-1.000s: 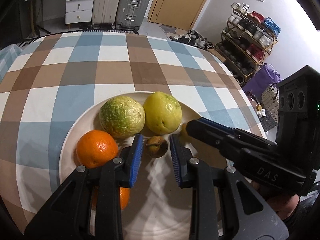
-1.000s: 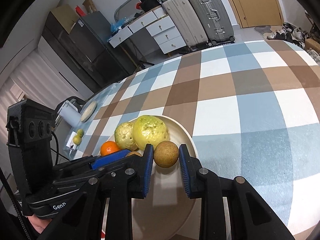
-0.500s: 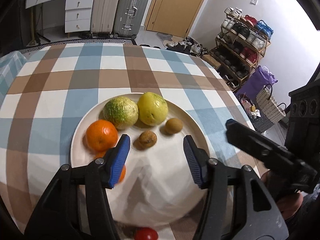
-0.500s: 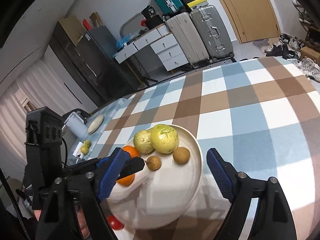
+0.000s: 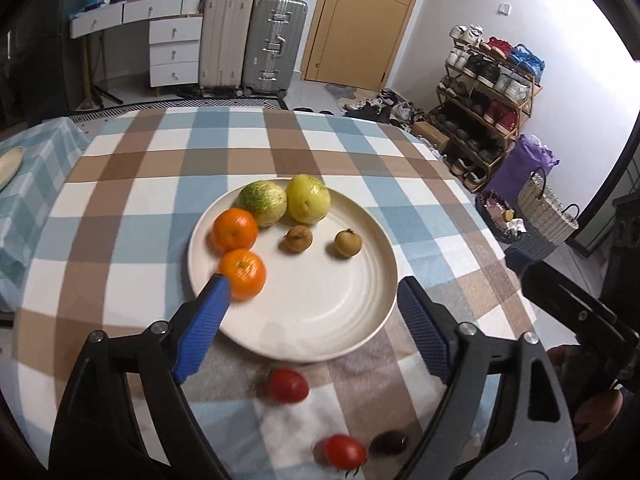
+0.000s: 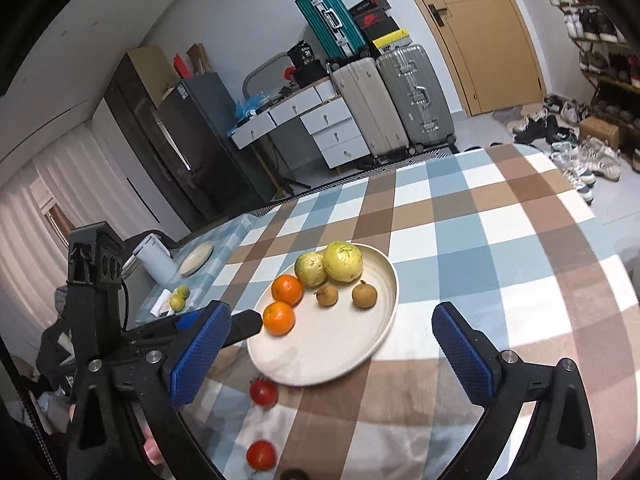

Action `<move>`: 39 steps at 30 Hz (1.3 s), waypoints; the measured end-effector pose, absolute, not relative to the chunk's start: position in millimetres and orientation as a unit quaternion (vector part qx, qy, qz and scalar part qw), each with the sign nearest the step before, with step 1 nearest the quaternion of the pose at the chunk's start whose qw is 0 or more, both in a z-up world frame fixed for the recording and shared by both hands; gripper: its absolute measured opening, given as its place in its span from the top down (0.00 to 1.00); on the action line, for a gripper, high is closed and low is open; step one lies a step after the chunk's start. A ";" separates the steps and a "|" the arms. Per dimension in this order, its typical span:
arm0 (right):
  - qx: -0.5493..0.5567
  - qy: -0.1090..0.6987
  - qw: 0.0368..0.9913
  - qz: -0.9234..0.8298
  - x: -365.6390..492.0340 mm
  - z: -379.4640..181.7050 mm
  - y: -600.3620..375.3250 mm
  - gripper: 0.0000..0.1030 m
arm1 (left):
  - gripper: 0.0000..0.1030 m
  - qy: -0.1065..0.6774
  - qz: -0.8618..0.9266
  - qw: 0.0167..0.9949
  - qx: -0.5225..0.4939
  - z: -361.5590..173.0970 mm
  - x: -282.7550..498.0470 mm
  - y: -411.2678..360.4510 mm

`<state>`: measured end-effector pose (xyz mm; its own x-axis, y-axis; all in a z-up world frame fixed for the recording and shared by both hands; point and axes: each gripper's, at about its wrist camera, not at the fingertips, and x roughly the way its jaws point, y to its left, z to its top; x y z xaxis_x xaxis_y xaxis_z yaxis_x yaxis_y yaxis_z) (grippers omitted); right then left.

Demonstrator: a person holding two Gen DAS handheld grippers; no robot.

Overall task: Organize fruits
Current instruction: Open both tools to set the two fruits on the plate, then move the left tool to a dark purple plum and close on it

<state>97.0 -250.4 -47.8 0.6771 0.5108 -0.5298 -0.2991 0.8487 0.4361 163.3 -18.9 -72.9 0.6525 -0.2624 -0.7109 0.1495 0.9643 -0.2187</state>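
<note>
A cream plate [image 5: 320,320] [image 6: 360,344] on the checked tablecloth carries two oranges [image 5: 242,274] [image 6: 279,317], a green-yellow guava [image 5: 262,203] [image 6: 310,267], a yellow guava [image 5: 308,199] [image 6: 343,261] and two small brown longans [image 5: 298,239] [image 5: 348,243] [image 6: 327,294] [image 6: 364,295]. On the cloth in front of the plate lie two red tomatoes [image 5: 286,385] [image 5: 344,451] [image 6: 263,391] [image 6: 261,454] and a dark fruit [image 5: 390,441]. My left gripper [image 5: 312,326] hangs above the plate's near edge, jaws opening, nothing between them. My right gripper [image 6: 332,354] is likewise opening wide and empty.
A side table at the left holds a small plate [image 6: 196,257], a white jug [image 6: 154,258] and two small green fruits [image 6: 179,298]. Beyond the table stand suitcases [image 5: 256,42], a drawer unit, a door and a shoe rack [image 5: 488,92]. A hand [image 5: 592,420] holds the right gripper's handle.
Both grippers let go of the brown longans, opened wide and drew back and up from the plate. The tomatoes and dark fruit came into view.
</note>
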 end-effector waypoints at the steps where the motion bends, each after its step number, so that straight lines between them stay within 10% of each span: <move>1: 0.158 0.332 0.903 0.224 91.3 -46.7 -250.4 0.00 | 0.10 0.402 -0.112 0.906 -0.067 -71.6 155.6 -18.7; 39: 0.124 0.373 0.897 0.202 -40.3 -94.8 -234.2 0.00 | 0.01 0.424 -0.141 0.892 -0.069 -131.6 5.8 -13.9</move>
